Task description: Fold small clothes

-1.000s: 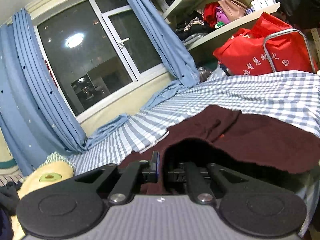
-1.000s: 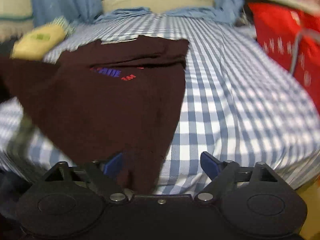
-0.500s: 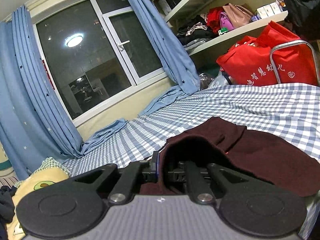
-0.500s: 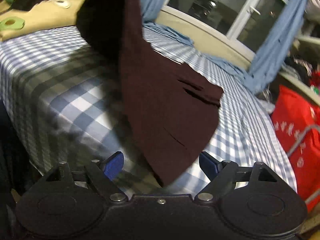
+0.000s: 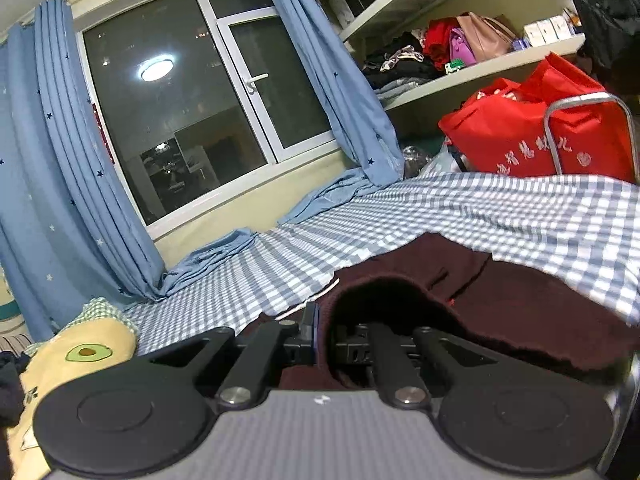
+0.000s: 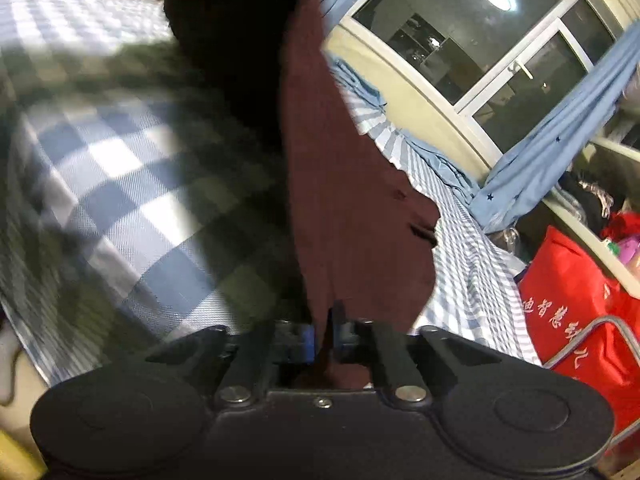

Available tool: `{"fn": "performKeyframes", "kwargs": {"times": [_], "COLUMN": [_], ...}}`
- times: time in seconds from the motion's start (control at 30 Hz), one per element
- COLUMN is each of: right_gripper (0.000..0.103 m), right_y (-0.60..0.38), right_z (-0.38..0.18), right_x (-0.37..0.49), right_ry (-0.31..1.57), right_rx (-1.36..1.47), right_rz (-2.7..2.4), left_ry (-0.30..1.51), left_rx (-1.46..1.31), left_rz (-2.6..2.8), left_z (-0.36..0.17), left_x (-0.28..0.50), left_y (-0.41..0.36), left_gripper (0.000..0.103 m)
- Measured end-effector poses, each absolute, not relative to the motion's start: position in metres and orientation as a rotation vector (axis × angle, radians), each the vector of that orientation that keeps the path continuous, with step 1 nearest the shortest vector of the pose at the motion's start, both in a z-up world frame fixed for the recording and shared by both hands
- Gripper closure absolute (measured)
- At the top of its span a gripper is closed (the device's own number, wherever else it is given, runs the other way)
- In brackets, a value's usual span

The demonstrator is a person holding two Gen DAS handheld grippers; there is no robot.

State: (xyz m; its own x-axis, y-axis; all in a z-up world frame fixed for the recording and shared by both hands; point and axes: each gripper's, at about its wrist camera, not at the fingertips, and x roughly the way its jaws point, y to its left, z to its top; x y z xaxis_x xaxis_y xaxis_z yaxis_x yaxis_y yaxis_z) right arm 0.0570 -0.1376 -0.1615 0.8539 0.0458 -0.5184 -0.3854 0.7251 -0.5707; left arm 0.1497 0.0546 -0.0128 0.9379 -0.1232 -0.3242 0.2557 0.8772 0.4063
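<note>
So the biggest thing here is the bed with its blue-and-white checked sheet (image 5: 500, 216), which fills most of both views. It runs right up to the wall under the window (image 5: 192, 92), where the blue curtains (image 5: 80, 184) pool onto the sheet, so that far edge is boxed in. Off the foot end there's a red bag (image 5: 516, 136) behind a metal rail (image 5: 588, 100), packed tight, no slack there either. Open sheet sits mostly between the garment and the window wall.

The maroon garment (image 5: 532, 312) lies on the near part of the bed, spread toward the right in the left wrist view, with its near edge lifted off the sheet.

The left gripper (image 5: 324, 332) has its fingers pinched together on a bunched fold of that fabric, which humps up over the right finger. The right gripper (image 6: 324, 334) is likewise squeezed closed on the garment's edge (image 6: 344, 200), and the cloth hangs up and away from it.

Only the left view shows the avocado-print pillow (image 5: 76, 360) at the bed's left end and the cluttered shelves (image 5: 472, 64). Only the right view shows a big dark mass (image 6: 228, 40) over the sheet; blurry, can't tell what it is.
</note>
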Motion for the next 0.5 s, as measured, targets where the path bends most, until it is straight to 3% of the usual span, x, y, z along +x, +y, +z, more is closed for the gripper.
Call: {"fn": "performKeyframes", "kwargs": {"times": [0.17, 0.3, 0.5], "right_gripper": [0.1, 0.1, 0.1], "right_y": [-0.203, -0.215, -0.199], "right_z": [-0.079, -0.022, 0.047], "right_x": [0.087, 0.126, 0.231], "right_ry": [0.621, 0.609, 0.627], "right_rx": [-0.408, -0.418, -0.473], "right_rz": [0.276, 0.309, 0.373], "left_ry": [0.333, 0.319, 0.366], "left_rx": [0.426, 0.421, 0.425], "left_rz": [-0.227, -0.188, -0.187], "left_z": [-0.022, -0.011, 0.026], "left_x": [0.131, 0.149, 0.242], "left_y": [0.064, 0.072, 0.097], "left_gripper": [0.099, 0.099, 0.099]}}
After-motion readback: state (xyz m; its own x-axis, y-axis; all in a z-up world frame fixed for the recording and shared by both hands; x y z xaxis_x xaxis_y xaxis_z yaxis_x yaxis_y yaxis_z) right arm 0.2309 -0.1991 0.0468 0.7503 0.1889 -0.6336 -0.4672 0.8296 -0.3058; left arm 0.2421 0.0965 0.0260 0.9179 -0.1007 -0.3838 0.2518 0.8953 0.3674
